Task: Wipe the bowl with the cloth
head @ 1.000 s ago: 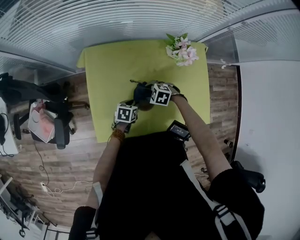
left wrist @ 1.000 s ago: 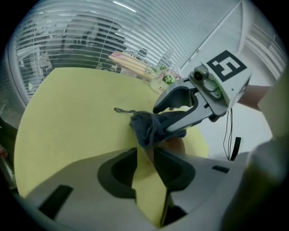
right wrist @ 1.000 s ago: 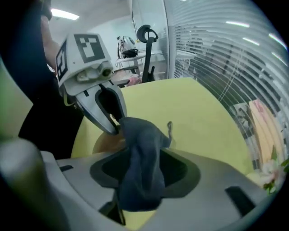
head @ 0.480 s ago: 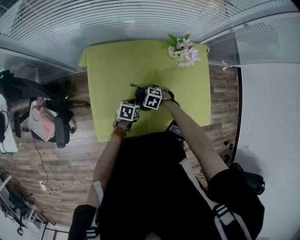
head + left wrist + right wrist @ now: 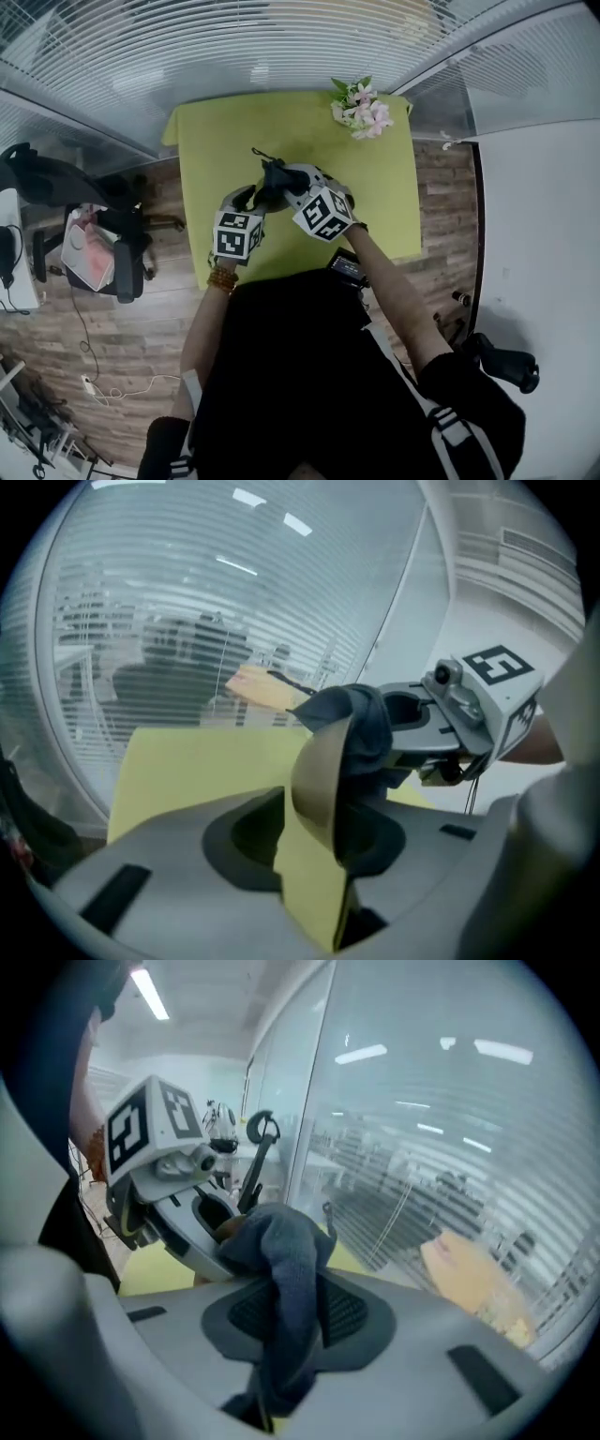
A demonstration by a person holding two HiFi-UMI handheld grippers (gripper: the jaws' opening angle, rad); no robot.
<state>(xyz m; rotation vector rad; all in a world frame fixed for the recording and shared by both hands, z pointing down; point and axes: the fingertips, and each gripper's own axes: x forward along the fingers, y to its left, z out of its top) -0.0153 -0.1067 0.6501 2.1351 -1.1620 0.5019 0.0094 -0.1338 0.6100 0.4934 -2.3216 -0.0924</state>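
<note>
Now: bowl and cloth both in hand, wipe barely started

Left gripper (image 5: 314, 855): jaws clamped on the wall of the bowl (image 5: 319, 771), one pad inside and one outside. The bowl is tan and stands tilted on edge in the left gripper view, with its open side turned toward the other tool. In the head view both tools hang above the green table (image 5: 216, 141), so the bowl seems lifted clear of it.

Right gripper (image 5: 281, 1326): jaws have just been closing and are now pinched tight on the cloth (image 5: 281, 1269), a dark blue-grey fold trapped between the pads. The free bunch pokes out ahead of the tips.

Contact: in the left gripper view the bunched cloth sits at the bowl's mouth, touching its rim and apparently pushed into the hollow. How deep it reaches cannot be told.

Flowers (image 5: 361, 105) lie at the far corner of the table, well apart from the work.

Progress, as a judgement:
- Done: bowl picked up and steadied, cloth gripped, the two brought together.
- Left: the wipe itself, meaning sweeps round the inner wall and perhaps the outside, then setting both down.
- No dirt or streaks are visible either way, so cleanliness cannot be graded.
</note>
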